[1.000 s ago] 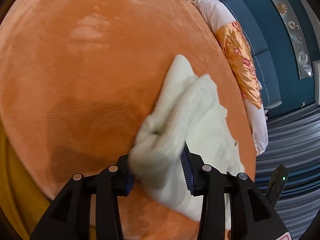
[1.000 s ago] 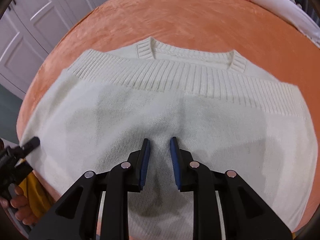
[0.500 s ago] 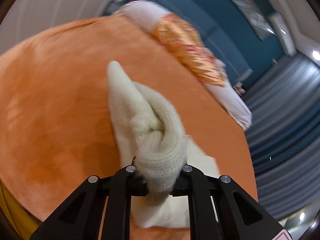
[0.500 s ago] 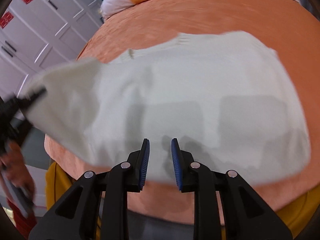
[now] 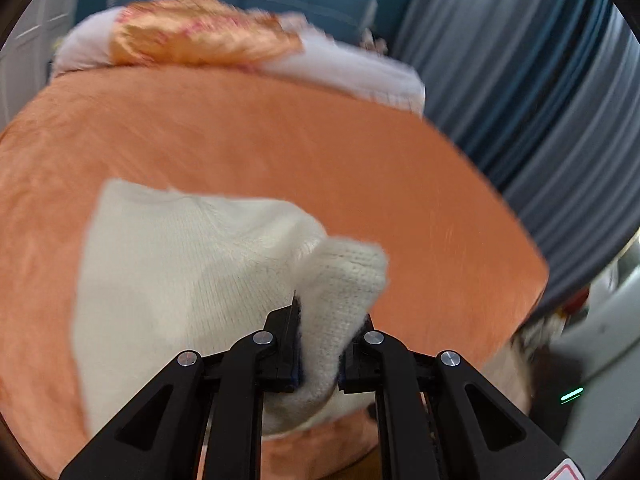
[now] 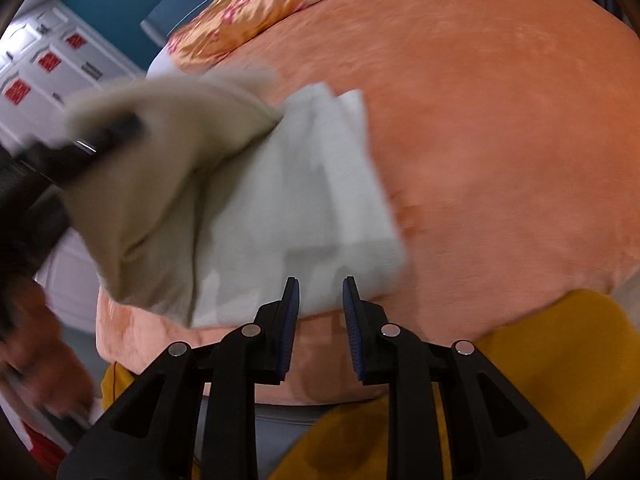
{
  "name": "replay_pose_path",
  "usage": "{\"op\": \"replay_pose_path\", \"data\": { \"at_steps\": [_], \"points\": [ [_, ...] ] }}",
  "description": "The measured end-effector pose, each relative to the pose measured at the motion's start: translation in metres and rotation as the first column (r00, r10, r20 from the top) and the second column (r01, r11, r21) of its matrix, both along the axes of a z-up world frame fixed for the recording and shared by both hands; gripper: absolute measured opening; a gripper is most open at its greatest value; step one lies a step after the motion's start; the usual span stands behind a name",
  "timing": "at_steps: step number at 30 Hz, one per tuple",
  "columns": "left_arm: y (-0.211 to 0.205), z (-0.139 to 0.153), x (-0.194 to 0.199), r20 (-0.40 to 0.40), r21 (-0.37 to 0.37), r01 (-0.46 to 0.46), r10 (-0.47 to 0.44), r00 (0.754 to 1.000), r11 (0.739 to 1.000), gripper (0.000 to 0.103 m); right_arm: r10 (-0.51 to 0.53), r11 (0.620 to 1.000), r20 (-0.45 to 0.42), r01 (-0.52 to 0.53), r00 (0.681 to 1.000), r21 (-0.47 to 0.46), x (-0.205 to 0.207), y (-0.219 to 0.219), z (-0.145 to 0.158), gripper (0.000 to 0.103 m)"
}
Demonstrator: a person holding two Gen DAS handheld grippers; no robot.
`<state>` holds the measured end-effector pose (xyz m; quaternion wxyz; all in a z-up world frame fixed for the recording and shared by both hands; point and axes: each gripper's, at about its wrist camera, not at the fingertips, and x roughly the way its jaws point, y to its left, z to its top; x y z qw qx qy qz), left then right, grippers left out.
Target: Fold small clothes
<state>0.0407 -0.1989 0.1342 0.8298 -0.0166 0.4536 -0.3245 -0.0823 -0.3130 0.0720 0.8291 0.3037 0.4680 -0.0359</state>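
- One cream knit sweater [image 5: 176, 264] total, that's the only piece of clothing around. It's lying on the bed's orange blanket [image 5: 280, 148], with one side lifted up off it.
- Two sets of tongs. The left tongs [image 5: 320, 344] are clamped tight on a bunched-up fold of the sweater, knit bulging out between the blue pads. In the right wrist view they show as a blurry black shape [image 6: 84, 148] at the raised corner of the sweater [image 6: 304, 208], the fabric draped from them and partly doubled over the flat part.
- The right tongs [image 6: 318, 320] have nothing in them, the gap between the blue pads is narrow-ish but clearly open. They hang at the near edge of the bed, just short of the sweater's hem.
- One shiny orange floral pillow [image 5: 200, 36] at the head of the bed, sitting on white bedding [image 5: 352, 72].
- No real containers anywhere, just the bed carrying everything.
- Some mustard-yellow fabric [image 6: 560, 364] peeks out under the blanket at the near edge.
- Background: white cabinet doors [image 6: 44, 64] with red squares on them on the left, grey-blue curtains [image 5: 540, 92] on the right.
- Both views are pretty motion-blurred, so finer detail is hard to tell.
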Motion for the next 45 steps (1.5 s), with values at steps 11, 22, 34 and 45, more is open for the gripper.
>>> {"op": "replay_pose_path", "data": {
  "at_steps": [11,22,34,45],
  "points": [
    [-0.007,-0.037,-0.043,0.051,0.148,0.065,-0.074,0.996,0.987,0.061,-0.034,0.993,0.075,0.025,0.997,0.115,0.006,-0.039,0.014,0.039],
    [0.083,-0.041,-0.063,0.093,0.230,-0.070,0.050,0.994,0.971,0.074,0.085,0.973,0.046,-0.093,0.995,0.212,0.097,-0.020,-0.001,0.064],
    [0.115,-0.069,-0.026,0.049,0.330,-0.235,0.232,0.971,0.914,0.036,0.185,0.976,0.259,-0.207,0.948,0.062,0.113,0.007,0.084,0.014],
    [0.099,-0.087,-0.027,0.040,0.395,-0.213,0.215,0.976,0.894,0.024,0.026,0.997,0.027,-0.028,0.999,0.065,0.096,-0.042,-0.033,0.015]
  ]
}}
